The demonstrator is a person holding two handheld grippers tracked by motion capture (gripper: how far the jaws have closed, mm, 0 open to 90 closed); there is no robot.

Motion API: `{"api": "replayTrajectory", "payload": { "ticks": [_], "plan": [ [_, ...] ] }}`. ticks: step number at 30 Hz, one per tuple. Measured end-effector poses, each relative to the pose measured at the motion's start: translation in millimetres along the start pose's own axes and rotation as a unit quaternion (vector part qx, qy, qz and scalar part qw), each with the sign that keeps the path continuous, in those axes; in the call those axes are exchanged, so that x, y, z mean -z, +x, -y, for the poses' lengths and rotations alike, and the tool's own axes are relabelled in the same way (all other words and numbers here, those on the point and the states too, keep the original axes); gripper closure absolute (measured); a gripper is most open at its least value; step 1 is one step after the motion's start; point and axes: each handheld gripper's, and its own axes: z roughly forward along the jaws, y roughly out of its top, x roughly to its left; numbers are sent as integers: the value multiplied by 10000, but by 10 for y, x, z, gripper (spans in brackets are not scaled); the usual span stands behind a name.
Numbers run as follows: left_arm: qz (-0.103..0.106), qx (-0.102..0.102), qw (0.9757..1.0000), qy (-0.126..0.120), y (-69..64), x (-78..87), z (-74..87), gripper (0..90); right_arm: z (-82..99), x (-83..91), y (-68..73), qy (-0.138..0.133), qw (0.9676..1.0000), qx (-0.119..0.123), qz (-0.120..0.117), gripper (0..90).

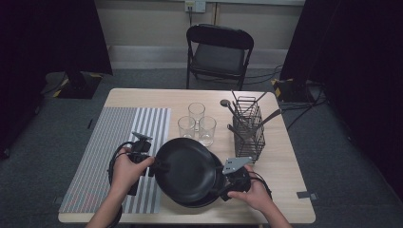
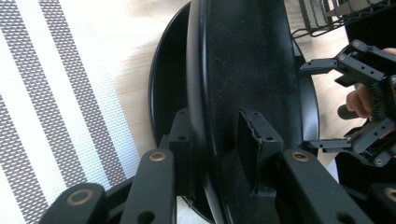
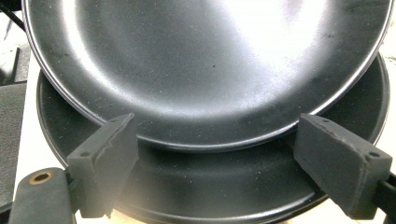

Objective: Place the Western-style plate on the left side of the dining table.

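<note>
Two black plates sit at the table's front middle. The upper plate point(image 1: 185, 168) point(image 2: 247, 70) point(image 3: 205, 60) is tilted, its left side raised off the lower plate point(image 1: 211, 198) point(image 2: 163, 93) point(image 3: 210, 186). My left gripper point(image 1: 154, 167) point(image 2: 217, 140) is shut on the upper plate's left rim, one pad on each face. My right gripper point(image 1: 223, 183) point(image 3: 224, 163) stands open at the plates' right edge. Its pads point(image 3: 107, 158) are spread wide, and the upper plate's rim hangs between them without touching either. The left gripper view also has the right gripper point(image 2: 327, 105) across the plate.
Three clear glasses point(image 1: 197, 124) stand just behind the plates. A black wire basket point(image 1: 248, 128) with utensils is at the right. A striped placemat point(image 1: 119, 142) covers the table's left part. A folding chair point(image 1: 218, 52) stands beyond the far edge.
</note>
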Motion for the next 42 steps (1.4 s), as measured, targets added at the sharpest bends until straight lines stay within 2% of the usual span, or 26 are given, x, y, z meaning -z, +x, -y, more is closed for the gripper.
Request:
{"api": "replayTrajectory", "payload": {
  "ticks": [2,3,5,18,24,29,30,31,33,36,38,40,42],
  "plan": [
    [23,56,10000,-15,-15,-7,1,685,-1,-2,1,2,10000,25,10,130],
    [-29,-30,10000,7,-10,-1,-4,685,-1,-3,2,5,10000,39,20,130],
    [-15,-35,10000,1,-16,-3,-7,685,-3,-6,5,10,10000,50,27,130],
    [-51,-18,10000,32,-34,3,-26,689,-4,-11,13,18,10000,40,46,132],
    [-4,0,10000,36,-39,17,-25,700,-2,-12,18,26,9999,69,70,133],
    [65,194,9998,60,-38,15,-33,707,1,-13,18,9,9999,78,73,133],
    [68,76,9999,103,-12,21,-42,709,1,-12,17,4,9999,74,72,132],
    [132,249,9996,70,-21,19,-38,713,2,-12,18,2,9999,69,74,132],
    [197,344,9992,96,-18,32,-45,725,0,-12,25,30,9999,75,101,131],
    [340,386,9986,131,-17,68,-57,748,-6,-20,32,70,9998,152,118,129],
    [371,467,9981,124,-52,82,-68,759,-5,-25,36,62,9998,136,133,125],
    [312,438,9984,151,-66,82,-79,758,-1,-26,38,46,9998,135,140,125],
    [371,468,9981,143,-62,85,-85,761,0,-26,41,44,9998,134,148,125]
  ]
}}
